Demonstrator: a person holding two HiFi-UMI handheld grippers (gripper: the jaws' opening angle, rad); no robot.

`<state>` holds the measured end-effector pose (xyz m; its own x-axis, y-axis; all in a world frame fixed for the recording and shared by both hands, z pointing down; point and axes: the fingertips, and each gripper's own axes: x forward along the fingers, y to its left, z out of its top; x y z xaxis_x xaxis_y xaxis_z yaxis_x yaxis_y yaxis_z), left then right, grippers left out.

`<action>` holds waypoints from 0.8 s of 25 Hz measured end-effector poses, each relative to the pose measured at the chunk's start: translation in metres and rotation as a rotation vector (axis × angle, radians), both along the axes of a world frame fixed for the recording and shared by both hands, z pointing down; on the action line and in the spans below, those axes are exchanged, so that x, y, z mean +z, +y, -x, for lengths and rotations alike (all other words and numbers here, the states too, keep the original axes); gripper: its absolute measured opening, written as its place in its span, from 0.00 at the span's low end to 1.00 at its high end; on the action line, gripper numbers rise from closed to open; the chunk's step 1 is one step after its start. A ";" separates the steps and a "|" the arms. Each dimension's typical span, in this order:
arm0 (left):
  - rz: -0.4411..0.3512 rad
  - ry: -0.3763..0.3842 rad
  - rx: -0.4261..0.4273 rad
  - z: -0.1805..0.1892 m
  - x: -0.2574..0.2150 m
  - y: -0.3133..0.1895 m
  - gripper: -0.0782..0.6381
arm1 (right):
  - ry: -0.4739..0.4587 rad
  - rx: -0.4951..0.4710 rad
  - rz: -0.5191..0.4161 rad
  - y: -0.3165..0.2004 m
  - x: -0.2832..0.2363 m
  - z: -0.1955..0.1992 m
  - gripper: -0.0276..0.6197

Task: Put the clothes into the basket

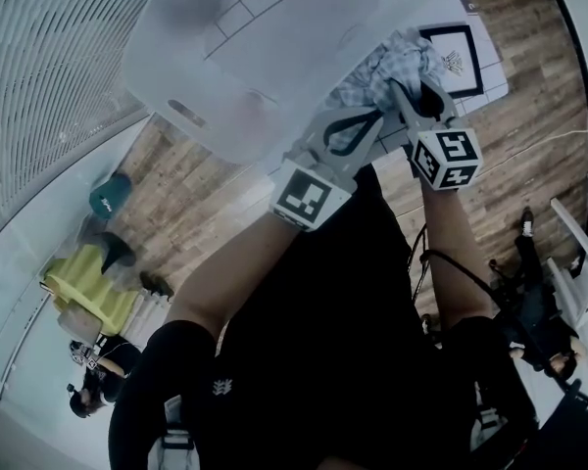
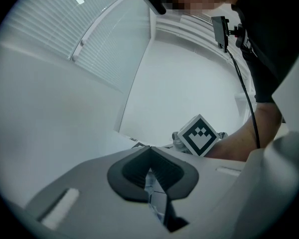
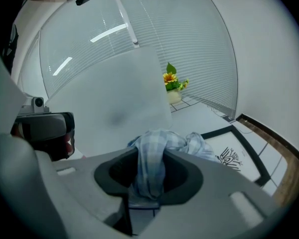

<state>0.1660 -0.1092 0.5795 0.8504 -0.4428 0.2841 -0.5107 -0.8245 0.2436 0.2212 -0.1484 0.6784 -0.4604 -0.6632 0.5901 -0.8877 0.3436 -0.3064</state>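
Note:
A large translucent white basket (image 1: 245,57) fills the top of the head view, and its cloudy wall (image 3: 109,98) rises just behind the cloth in the right gripper view. A blue-and-white checked cloth (image 1: 392,57) lies bunched beside it on the white tiled top. My right gripper (image 1: 404,86) is shut on that cloth (image 3: 189,143), and a fold hangs down between its pads (image 3: 147,180). My left gripper (image 1: 353,130) sits at the basket's near edge with its jaws (image 2: 150,158) together. I cannot tell whether the basket's rim is between them.
A black-framed picture (image 1: 456,57) lies flat beyond the cloth. A small potted sunflower (image 3: 173,83) stands farther back by the blinds. Wooden floor (image 1: 529,145) lies below the top's edge. A seated person (image 1: 98,380) and a yellow-green seat (image 1: 88,287) are at the lower left.

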 end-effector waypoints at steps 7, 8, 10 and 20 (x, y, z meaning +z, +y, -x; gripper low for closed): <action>-0.033 0.010 0.003 0.000 -0.020 -0.004 0.12 | 0.012 0.017 -0.046 0.005 -0.025 -0.008 0.21; -0.033 0.012 0.003 0.000 -0.022 -0.003 0.12 | 0.011 0.019 -0.051 0.005 -0.030 -0.010 0.21; -0.036 0.019 0.004 -0.002 -0.027 -0.002 0.12 | 0.006 0.027 -0.067 0.004 -0.041 -0.014 0.21; -0.071 0.085 0.017 -0.015 -0.088 -0.004 0.12 | 0.017 0.045 -0.167 -0.002 -0.109 -0.027 0.21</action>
<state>0.1812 -0.1136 0.4912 0.8777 -0.4444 0.1794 -0.4764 -0.8497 0.2258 0.2477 -0.1502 0.5694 -0.4186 -0.7724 0.4776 -0.9081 0.3479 -0.2333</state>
